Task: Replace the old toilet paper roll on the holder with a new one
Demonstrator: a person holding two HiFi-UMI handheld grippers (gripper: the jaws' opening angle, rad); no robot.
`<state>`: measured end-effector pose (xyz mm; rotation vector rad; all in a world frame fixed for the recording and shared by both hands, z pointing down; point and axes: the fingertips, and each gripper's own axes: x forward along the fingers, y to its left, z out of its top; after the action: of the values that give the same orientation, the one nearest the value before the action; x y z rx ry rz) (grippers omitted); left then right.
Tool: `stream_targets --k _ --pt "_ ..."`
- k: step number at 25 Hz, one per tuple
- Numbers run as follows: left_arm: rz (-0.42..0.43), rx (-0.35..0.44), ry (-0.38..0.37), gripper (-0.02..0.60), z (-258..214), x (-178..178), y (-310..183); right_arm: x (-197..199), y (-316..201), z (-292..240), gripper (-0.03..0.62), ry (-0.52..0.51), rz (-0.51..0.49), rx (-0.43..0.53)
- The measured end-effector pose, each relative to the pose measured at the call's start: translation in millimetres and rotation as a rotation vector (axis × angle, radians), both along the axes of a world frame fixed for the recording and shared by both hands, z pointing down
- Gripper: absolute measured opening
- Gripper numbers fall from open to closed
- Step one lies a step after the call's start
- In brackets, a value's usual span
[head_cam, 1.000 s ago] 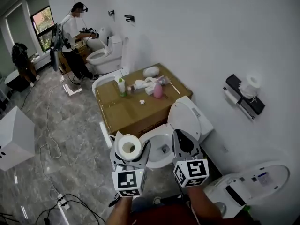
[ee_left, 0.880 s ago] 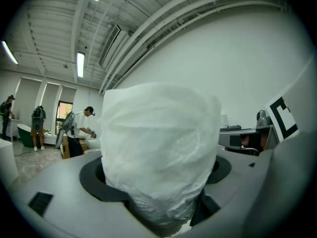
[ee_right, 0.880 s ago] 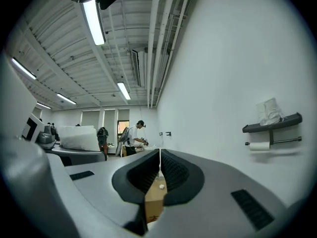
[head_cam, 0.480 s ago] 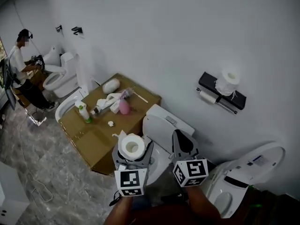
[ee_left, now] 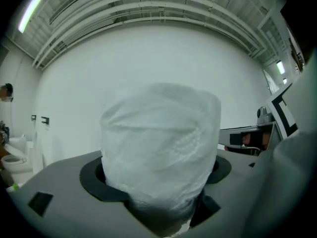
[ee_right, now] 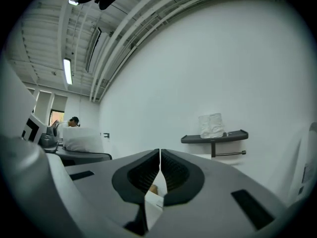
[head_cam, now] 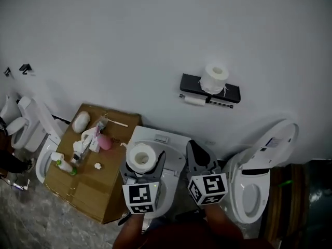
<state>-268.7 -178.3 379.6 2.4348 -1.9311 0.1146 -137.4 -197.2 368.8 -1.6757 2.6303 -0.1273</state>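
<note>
- The left gripper (head_cam: 143,162) has its fingers spread wide around a new roll (head_cam: 141,157). The roll stands upright between them, with its core hole facing up.
- The right gripper (head_cam: 194,152) carries nothing. Its fingers are pressed together, with only a thin line between the pads.
- The holder (head_cam: 210,93) is a black shelf on the white wall, ahead of both grippers and higher than they are. It lies a little to the right of the right gripper and well apart from both.
- Under the shelf a thin bar (head_cam: 218,104) runs level along the wall. The old roll (head_cam: 195,101), almost finished, sits on the left part of the bar, its long axis along the bar.
- One more roll (head_cam: 215,78) stands upright on top of the shelf.
- The right gripper is the nearer one to the holder. I think it should take the old roll off, sliding it along the bar, but first its fingers must open.
</note>
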Motion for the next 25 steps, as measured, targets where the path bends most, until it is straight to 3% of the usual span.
stream_targets --k 5,10,25 --pt "0.147 -0.014 -0.014 0.449 5 36 -32 36 -11 3 0.025 0.003 0.138 0.001" --pt "0.231 -0.013 -0.033 0.449 9 62 -62 56 -32 13 0.025 -0.015 0.201 -0.008" --pt "0.270 -0.013 -0.059 0.449 13 92 -162 73 -127 29 0.025 -0.091 0.209 -0.032"
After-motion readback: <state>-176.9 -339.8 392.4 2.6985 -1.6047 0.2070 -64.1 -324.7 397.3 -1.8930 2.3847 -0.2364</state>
